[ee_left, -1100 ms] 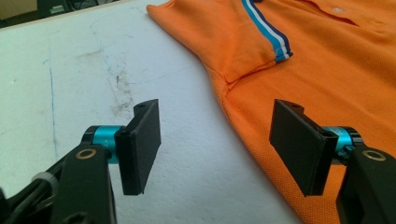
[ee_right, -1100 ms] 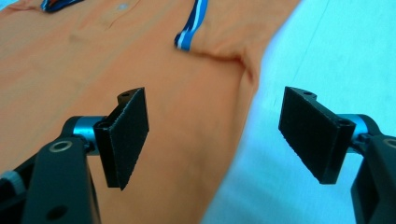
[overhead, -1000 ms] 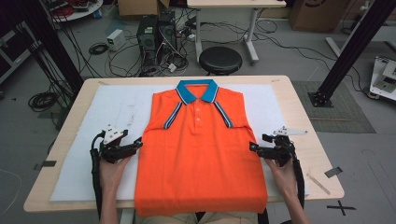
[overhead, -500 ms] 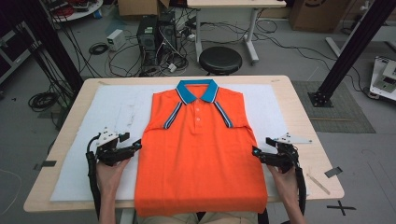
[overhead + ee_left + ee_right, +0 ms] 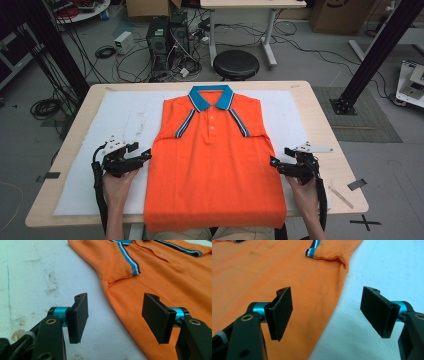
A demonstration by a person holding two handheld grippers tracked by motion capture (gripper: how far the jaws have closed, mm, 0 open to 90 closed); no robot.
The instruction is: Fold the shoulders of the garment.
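High view: shirt flat mid-table, collar far. Left tongs and right tongs released, empty, straddling side hems. Best slid low under each edge, then pinched evenly, avoiding the white mat.

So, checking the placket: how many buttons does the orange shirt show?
3, in a line down the polo shirt's placket: top button, middle button, lowest button. None looks hidden.
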